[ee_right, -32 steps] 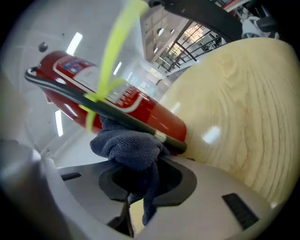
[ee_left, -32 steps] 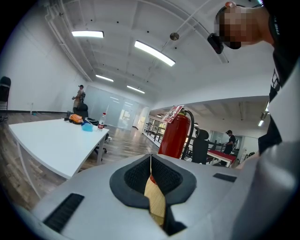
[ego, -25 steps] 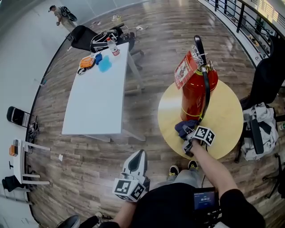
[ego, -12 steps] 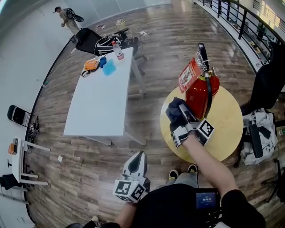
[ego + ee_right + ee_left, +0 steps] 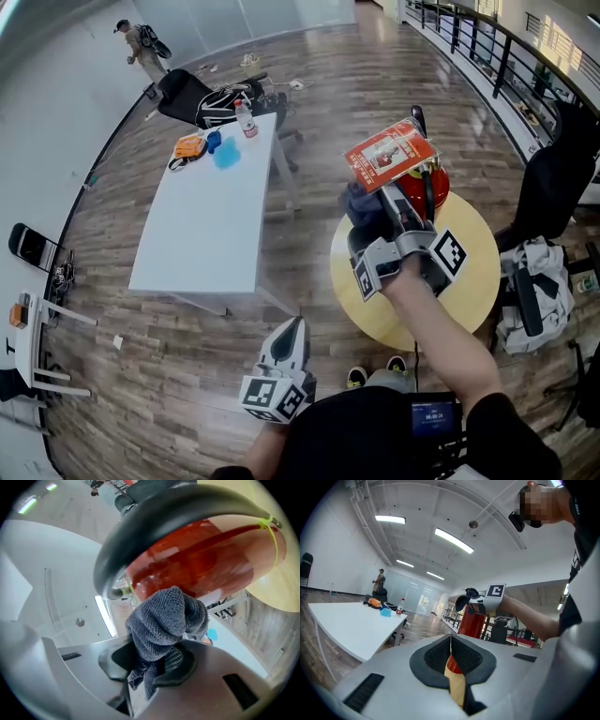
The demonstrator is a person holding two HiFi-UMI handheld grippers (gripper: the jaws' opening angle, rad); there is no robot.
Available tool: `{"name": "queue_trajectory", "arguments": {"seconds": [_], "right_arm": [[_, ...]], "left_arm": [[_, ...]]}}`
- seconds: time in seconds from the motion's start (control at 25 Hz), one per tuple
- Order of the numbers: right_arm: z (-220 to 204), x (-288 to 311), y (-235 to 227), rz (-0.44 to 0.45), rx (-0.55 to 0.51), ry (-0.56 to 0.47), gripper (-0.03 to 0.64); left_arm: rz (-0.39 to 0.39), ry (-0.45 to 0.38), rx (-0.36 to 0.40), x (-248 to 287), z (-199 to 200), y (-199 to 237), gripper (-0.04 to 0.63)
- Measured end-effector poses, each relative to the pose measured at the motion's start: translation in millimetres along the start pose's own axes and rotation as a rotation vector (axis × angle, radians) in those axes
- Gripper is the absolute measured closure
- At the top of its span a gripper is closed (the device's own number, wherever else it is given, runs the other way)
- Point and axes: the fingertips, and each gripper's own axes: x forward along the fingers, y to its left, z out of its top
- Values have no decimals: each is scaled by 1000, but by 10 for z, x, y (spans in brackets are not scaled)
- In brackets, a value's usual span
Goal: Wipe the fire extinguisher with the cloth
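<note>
Tightly between jaws of right gripper [image 5: 150, 656]: cloth [image 5: 164, 616].

Extinguisher [image 5: 441, 184] on rd table [image 5: 478, 272], desk [image 5: 202, 216] L

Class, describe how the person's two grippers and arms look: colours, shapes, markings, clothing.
The left claw and right claw are pale grey, wedge-shaped shells with black textured pads. Each carries a cube of black-and-white square markers. The person wears black short sleeves.

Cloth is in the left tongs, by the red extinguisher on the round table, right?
No, the right tongs grip the cloth, not the left; the right gripper view shows it. It is by the red extinguisher on the round table.
</note>
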Motion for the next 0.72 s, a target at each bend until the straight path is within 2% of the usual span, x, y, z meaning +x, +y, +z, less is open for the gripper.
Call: {"name": "queue_trajectory", "arguments": {"seconds": [0.2,0.36,0.48,0.6,0.72], "right_arm": [[123,91,307,60,-41,-71,522],[103,95,304,76,-70,-63,520],[59,24,196,72,-137,-31,520],[11,-89,-193,-19,-209,19,520],[144,-245,-871,-203,-214,10,520]], "left_arm": [[-3,-9,2,-15,42,1,572],[-8,-5,5,-22,63,4,572],[-6,1,0,-29,36,-11,572],[-5,14,-4,-38,-46,-19,571],[-4,23,-7,-29,-90,-34,572]]}}
